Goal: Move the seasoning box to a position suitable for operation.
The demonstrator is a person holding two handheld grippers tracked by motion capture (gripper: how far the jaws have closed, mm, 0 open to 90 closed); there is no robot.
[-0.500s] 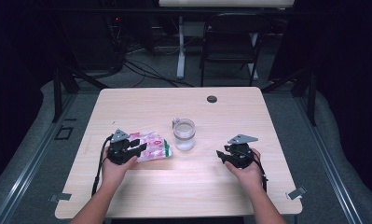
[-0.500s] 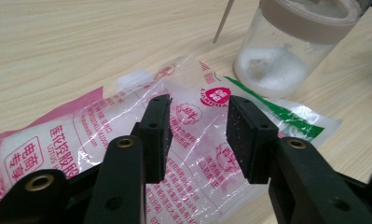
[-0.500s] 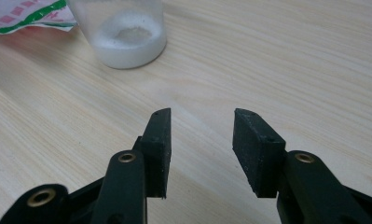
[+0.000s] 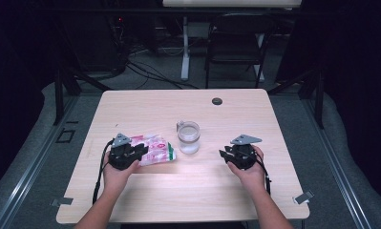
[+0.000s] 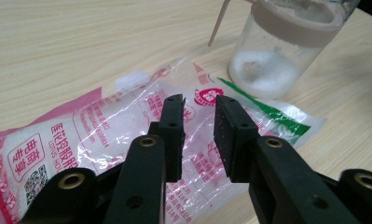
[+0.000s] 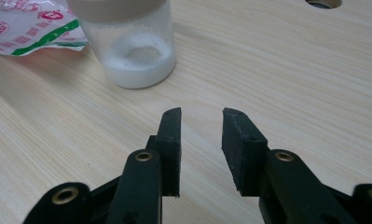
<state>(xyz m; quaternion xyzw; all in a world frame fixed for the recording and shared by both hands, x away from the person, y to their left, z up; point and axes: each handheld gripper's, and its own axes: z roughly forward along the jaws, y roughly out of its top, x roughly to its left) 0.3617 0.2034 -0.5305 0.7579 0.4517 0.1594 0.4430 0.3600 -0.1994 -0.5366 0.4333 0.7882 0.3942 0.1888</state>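
A clear plastic bag (image 4: 157,149) with pink and green print and white grains inside lies flat, left of the table's middle. My left gripper (image 4: 141,151) rests at its left end. In the left gripper view, that gripper (image 5: 200,105) is open, its jaws hovering just over the bag (image 5: 104,126) without pinching it. A clear glass jar (image 4: 188,137) with a white layer at the bottom stands beside the bag's right end, also seen as jar (image 5: 272,60). My right gripper (image 4: 225,155) is to the right of the jar, open (image 6: 200,116) and empty, pointing at the jar (image 6: 132,51).
The light wooden table (image 4: 178,200) has a dark round cable hole (image 4: 217,101) near its far edge. A folding chair (image 4: 236,43) and desk legs stand behind the table. Bare wood lies between my hands and along the front edge.
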